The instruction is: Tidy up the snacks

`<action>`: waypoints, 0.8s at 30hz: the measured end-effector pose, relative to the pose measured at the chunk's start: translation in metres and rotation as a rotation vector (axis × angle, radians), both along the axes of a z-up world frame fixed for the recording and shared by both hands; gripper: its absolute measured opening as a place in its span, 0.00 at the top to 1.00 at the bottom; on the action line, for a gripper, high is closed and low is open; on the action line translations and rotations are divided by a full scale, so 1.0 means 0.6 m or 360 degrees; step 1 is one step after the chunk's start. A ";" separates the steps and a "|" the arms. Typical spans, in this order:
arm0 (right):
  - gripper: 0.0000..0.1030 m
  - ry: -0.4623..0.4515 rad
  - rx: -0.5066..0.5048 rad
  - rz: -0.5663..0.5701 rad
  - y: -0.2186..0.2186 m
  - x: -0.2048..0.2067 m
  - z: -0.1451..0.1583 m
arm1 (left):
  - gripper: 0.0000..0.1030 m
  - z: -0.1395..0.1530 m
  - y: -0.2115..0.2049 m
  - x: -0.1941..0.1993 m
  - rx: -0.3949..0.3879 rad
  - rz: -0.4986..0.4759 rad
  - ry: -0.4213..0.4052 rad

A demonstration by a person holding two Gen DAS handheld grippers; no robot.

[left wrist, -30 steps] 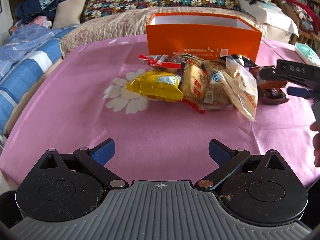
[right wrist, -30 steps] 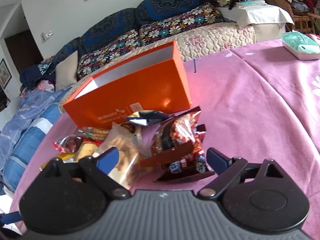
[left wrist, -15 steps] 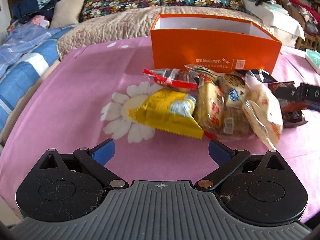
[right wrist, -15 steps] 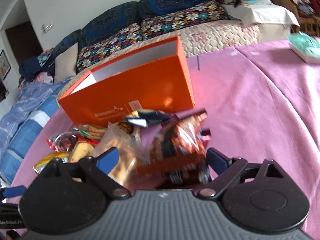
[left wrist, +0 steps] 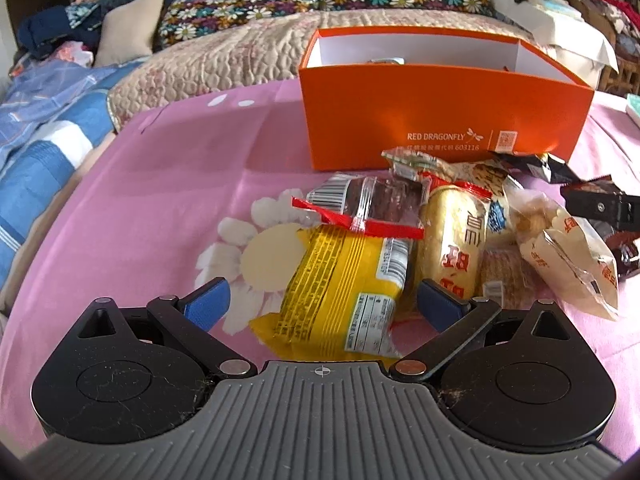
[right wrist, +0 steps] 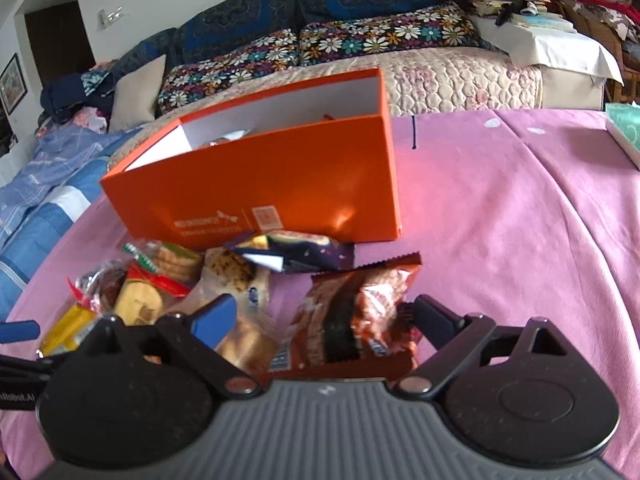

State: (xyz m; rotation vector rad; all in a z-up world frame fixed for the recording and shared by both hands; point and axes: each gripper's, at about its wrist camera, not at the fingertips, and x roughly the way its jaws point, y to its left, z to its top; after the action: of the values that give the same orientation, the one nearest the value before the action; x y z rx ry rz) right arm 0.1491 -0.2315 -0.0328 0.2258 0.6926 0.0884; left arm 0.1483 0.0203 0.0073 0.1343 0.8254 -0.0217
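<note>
Lying in a loose pile on the pink tablecloth [left wrist: 132,184], just in front of the orange box [left wrist: 400,108]: snack packets. Yellow packet [left wrist: 344,280] nearest the left gripper [left wrist: 324,300], long axis running from the gripper toward the box, leaning slightly right, back label up. Sits between the wide-open blue pads, neither pad visibly pressing on it. Clear red-edged packet [left wrist: 368,204] overlapping its far end, lying crosswise. Beside it on the right, pale yellow cake packet [left wrist: 456,240], long axis also pointing at the box. Further right, clear bag of pale pastries [left wrist: 568,256], slanting down to the right. Brown-red foil packet [right wrist: 356,312] between the jaws of the right gripper [right wrist: 320,320], long axis roughly along the fingers, sealed edge toward the box; jaws spread wide, right pad at the packet's edge, contact hard to judge. Dark blue wrapper [right wrist: 296,256] between that packet and the box. Box open-topped, long side facing the pile, a couple of packets visible inside. Quilted sofa with floral cushions [right wrist: 360,44] behind the table.
</note>
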 end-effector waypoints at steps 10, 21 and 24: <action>0.09 0.0057 -0.0011 -0.0053 -0.010 0.010 -0.016 | 0.28 0.003 -0.015 0.023 0.0029 -0.0017 -0.0038; 0.17 0.0106 0.0033 0.0025 -0.013 -0.012 -0.017 | 0.67 -0.026 -0.018 0.027 -0.0014 -0.0029 0.0081; 0.17 0.0110 0.0021 0.0042 -0.015 -0.023 -0.017 | 0.67 -0.033 -0.019 0.020 -0.0002 -0.0029 0.0100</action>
State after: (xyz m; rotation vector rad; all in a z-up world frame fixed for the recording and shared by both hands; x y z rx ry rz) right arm 0.1355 -0.2404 -0.0433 0.2334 0.7642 0.1108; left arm 0.1601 0.0091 -0.0127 0.1404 0.8868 -0.0435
